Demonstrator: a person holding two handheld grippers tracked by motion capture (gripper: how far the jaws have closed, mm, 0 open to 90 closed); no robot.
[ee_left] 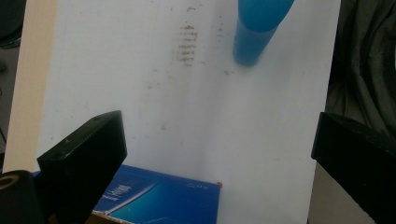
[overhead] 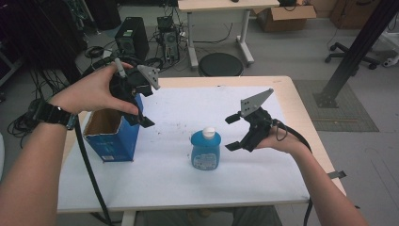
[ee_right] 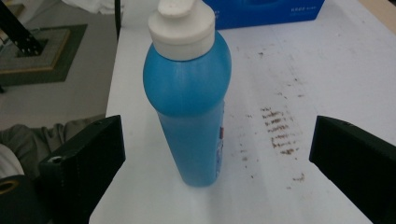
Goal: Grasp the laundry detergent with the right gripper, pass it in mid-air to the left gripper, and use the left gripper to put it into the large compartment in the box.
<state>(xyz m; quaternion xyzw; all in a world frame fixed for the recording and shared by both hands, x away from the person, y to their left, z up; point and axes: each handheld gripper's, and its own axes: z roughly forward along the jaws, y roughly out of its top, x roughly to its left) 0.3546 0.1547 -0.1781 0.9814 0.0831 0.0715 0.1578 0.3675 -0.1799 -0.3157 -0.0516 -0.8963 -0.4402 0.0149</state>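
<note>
Bottle (overhead: 206, 149) upright mid-table, clear around | right gripper (overhead: 234, 132) fingers spread beside it | left gripper (overhead: 141, 107) released over box (overhead: 113, 134)

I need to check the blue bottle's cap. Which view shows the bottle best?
The right gripper view: the blue bottle stands upright between the open jaws, white cap and body close and sharp. The high view shows the whole bottle small on the table. The left gripper view catches only part of its blurred body.

A lab: computer towers (overhead: 132, 40), cables, metal frame.
</note>
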